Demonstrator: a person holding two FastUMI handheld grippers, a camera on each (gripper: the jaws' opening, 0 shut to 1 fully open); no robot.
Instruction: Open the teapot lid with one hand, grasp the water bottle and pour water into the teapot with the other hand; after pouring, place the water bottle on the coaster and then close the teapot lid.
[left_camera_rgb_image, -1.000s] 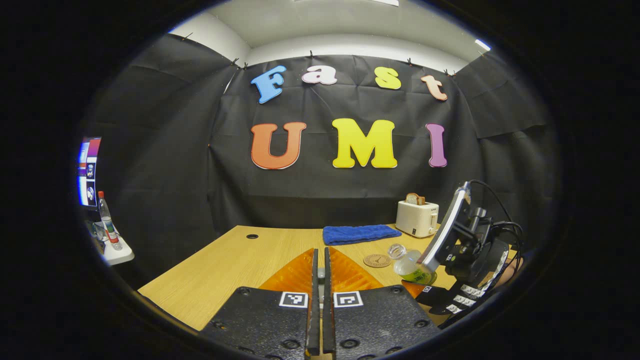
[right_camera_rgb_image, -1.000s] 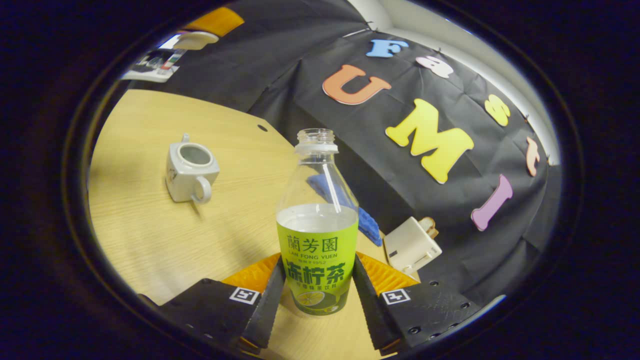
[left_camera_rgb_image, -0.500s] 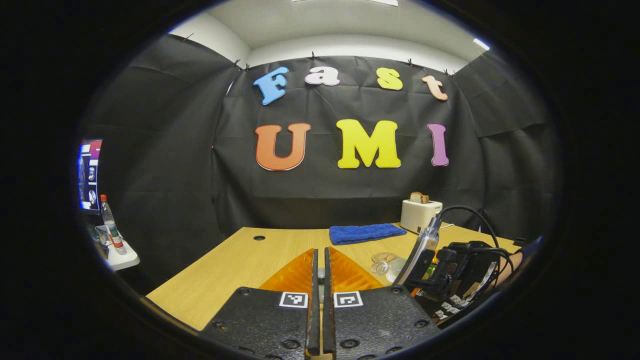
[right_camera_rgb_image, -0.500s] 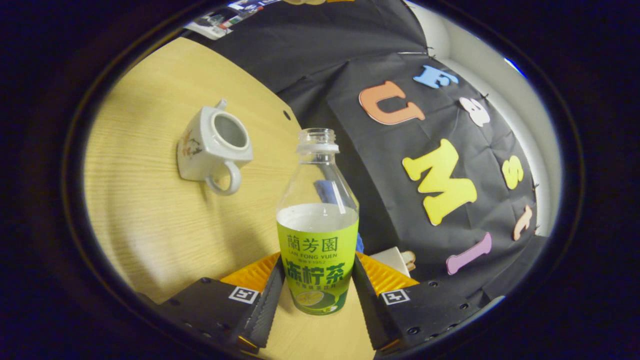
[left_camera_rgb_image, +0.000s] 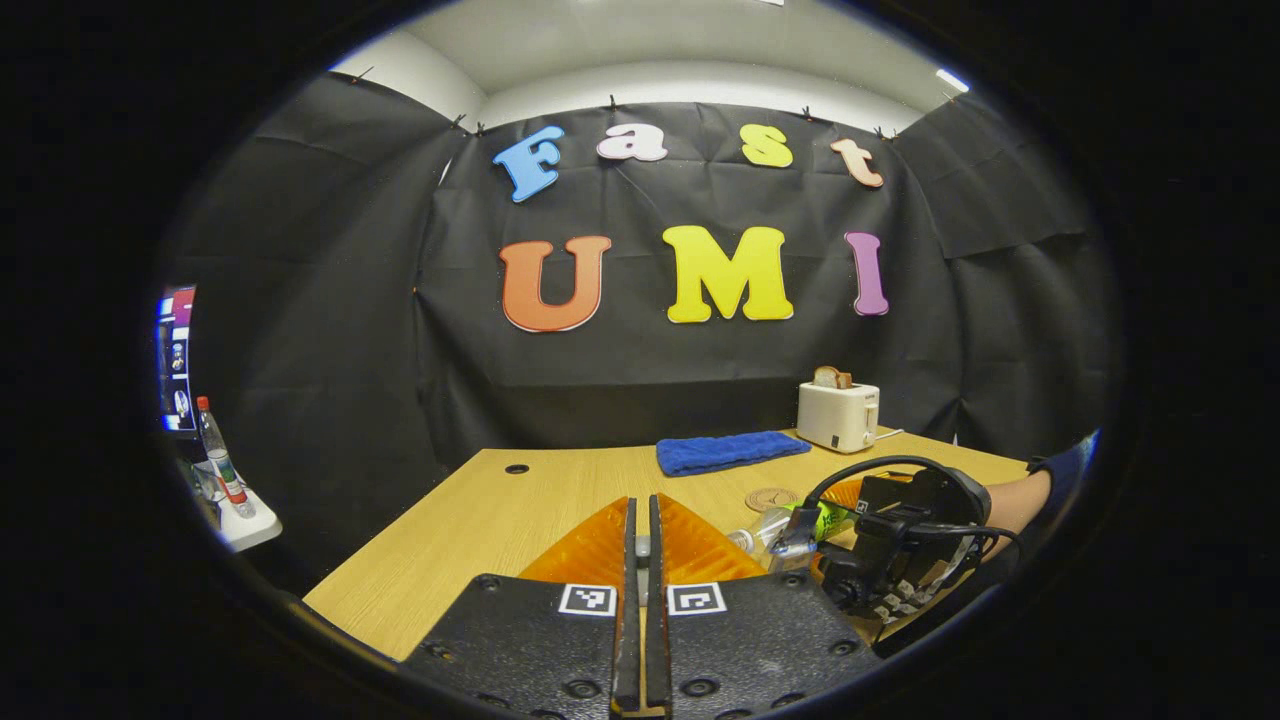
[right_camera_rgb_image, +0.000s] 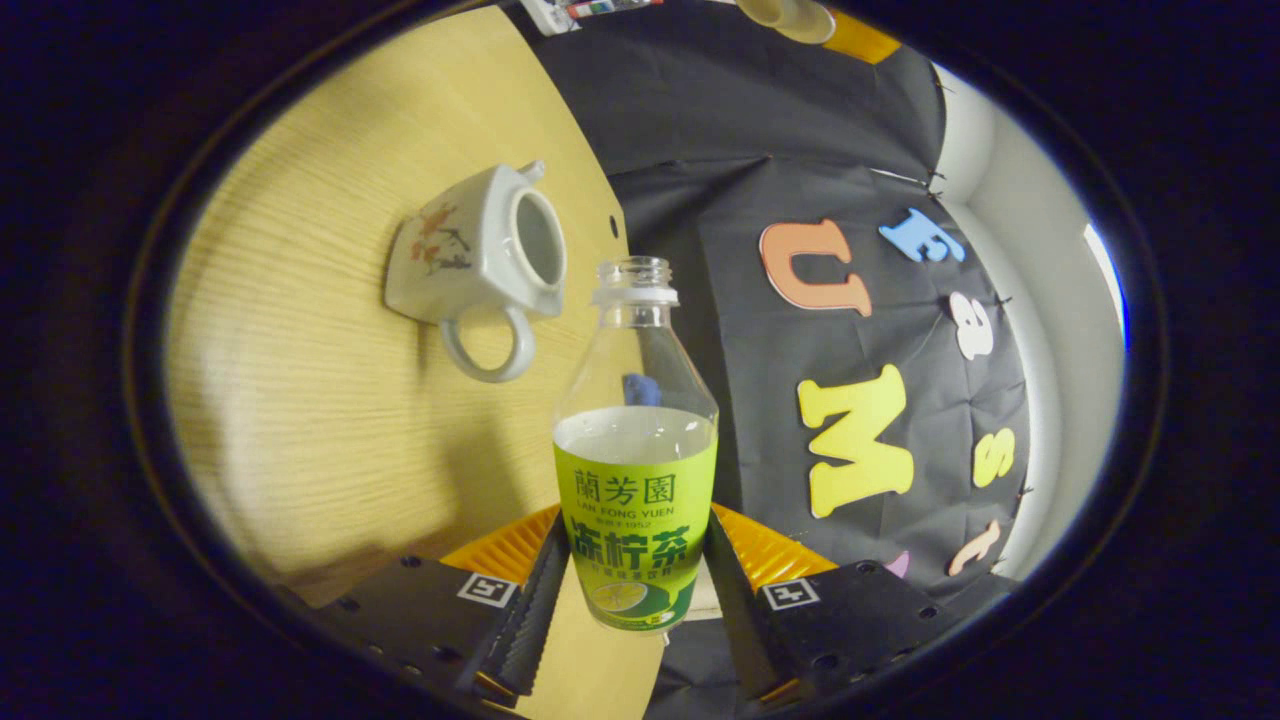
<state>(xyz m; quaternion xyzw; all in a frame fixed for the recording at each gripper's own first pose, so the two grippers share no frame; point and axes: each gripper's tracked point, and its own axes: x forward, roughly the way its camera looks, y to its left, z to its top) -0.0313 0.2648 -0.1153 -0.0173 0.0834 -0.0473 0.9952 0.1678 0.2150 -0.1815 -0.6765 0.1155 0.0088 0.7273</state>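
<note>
Here, in the left gripper view, the left tongs (left_camera_rgb_image: 641, 560) sit low over the wooden tabletop (left_camera_rgb_image: 500, 505), their two fingers drawn together with only a thin slit between them; something small and pale shows in that slit, too little of it to tell what it is. To the right, the right tongs (left_camera_rgb_image: 815, 535) hold the water bottle (left_camera_rgb_image: 790, 527) tipped nearly flat, its open neck pointing left, and a bare forearm (left_camera_rgb_image: 1015, 503) in a dark blue sleeve reaches in behind the device. Just beyond the bottle lies a round brown coaster (left_camera_rgb_image: 771, 498). Farther back, a folded blue towel (left_camera_rgb_image: 730, 451) rests near the wall, and beside it stands a white toaster (left_camera_rgb_image: 838, 415) with a slice of bread in its slot. At the far left a small white shelf (left_camera_rgb_image: 245, 525) carries a red-capped bottle (left_camera_rgb_image: 215, 457).

In the right gripper view, the right tongs (right_camera_rgb_image: 637, 590) are clenched on the water bottle (right_camera_rgb_image: 636, 455) — both fingers press against the green label at its lower part. The cap is off, and clear liquid fills it to just above the label. The white teapot (right_camera_rgb_image: 480, 255) stands lidless on the tabletop (right_camera_rgb_image: 330, 400), its open mouth close to the bottle's neck, its handle toward the bottle — the two not touching.
</note>
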